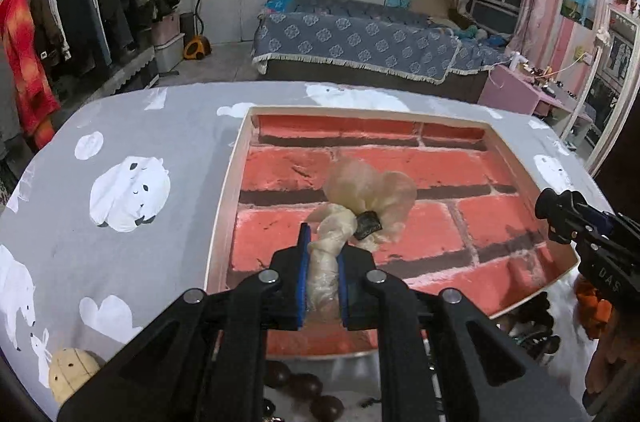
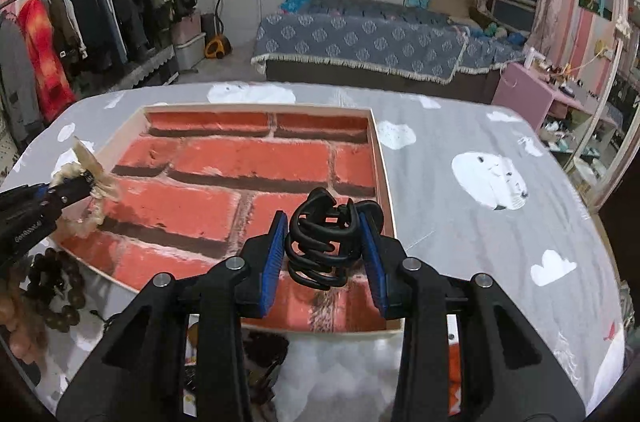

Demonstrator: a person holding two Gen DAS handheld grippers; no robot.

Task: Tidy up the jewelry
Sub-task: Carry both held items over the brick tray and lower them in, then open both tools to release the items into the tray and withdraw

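The left gripper (image 1: 322,262) was clamped on a cream fabric scrunchie (image 1: 368,190), its blue pads (image 1: 303,274) squeezing the twisted tail while the puffy, sheer loop hung out in front over the tray; a small black tag sat where the fabric bunched. The right gripper (image 2: 326,246) was closed around a black claw hair clip (image 2: 324,242), a glossy plastic piece of curved interlocking teeth, held between the pads above the tray's near right corner.

The tray (image 1: 236,158) was a shallow box with pale rims and a red brick pattern on its floor, and nothing lay in it. Just in front of its near edge sat a string of dark brown beads (image 2: 60,286), and a round tan ball (image 1: 72,374) rested near the table's left edge. Something orange showed beside the tray's near right side, partly hidden by the grippers.

The table was covered by a gray cloth (image 2: 480,242) printed with white bears and clouds. Behind stood a bed (image 1: 352,42) with a blue patterned cover, a clothes rack (image 1: 80,10) of dark coats, white wardrobes and pink striped walls.
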